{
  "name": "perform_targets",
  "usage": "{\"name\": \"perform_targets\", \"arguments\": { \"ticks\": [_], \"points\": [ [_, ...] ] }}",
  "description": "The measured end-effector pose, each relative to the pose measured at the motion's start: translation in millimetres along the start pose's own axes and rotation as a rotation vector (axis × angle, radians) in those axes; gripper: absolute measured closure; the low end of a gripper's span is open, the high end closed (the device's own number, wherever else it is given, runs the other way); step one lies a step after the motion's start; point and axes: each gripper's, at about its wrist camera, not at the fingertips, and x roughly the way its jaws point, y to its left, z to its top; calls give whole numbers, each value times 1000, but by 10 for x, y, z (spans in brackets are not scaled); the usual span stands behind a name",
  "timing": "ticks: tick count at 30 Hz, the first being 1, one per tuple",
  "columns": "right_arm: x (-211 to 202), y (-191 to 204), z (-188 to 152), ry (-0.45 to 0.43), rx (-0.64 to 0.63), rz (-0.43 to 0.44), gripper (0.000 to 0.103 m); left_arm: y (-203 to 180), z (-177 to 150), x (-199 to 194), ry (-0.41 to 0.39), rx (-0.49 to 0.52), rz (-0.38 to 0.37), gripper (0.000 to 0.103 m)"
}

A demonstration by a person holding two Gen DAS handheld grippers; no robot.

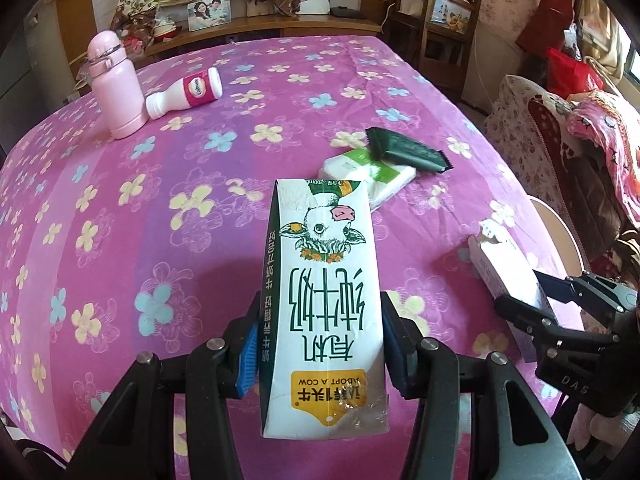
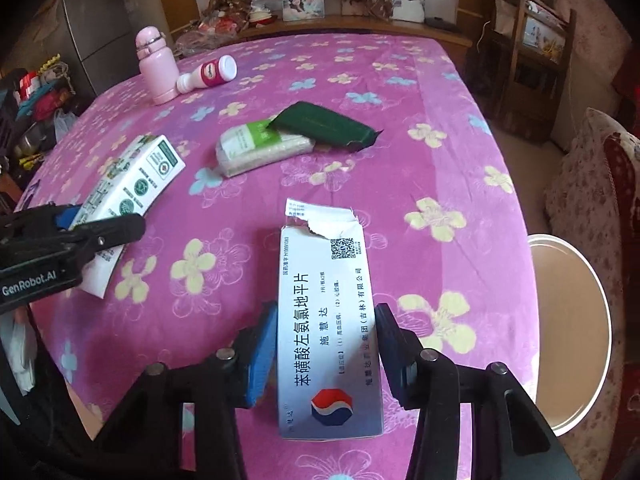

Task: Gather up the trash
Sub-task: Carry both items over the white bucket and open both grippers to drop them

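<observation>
My left gripper is shut on a white and green milk carton with a cow picture, held over the pink flowered bedspread. The carton also shows in the right wrist view. My right gripper is shut on a torn white medicine box, which shows at the right in the left wrist view. On the bedspread lie a tissue pack, a dark green wrapper partly on top of it, and a small white and pink bottle on its side.
A pink flask stands at the far left of the bed, next to the small bottle. A round white bin stands on the floor to the right of the bed. A wooden headboard shelf with photos runs behind, a wooden chair at back right.
</observation>
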Motion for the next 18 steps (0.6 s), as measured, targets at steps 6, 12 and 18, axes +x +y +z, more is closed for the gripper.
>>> {"name": "perform_targets", "arguments": {
  "ticks": [6,12,18],
  "points": [
    [-227,-125,13,-57,25,-10,53,-202,41,-77,-14,33,-27,50],
    [-425,-336,4,-98,78,-22,53,-501,113,-138,-32,79,-61,50],
    [-578,-571,-56,-123,125,-45,53,-836,183,-154,-42,128,-92,50]
  ]
}}
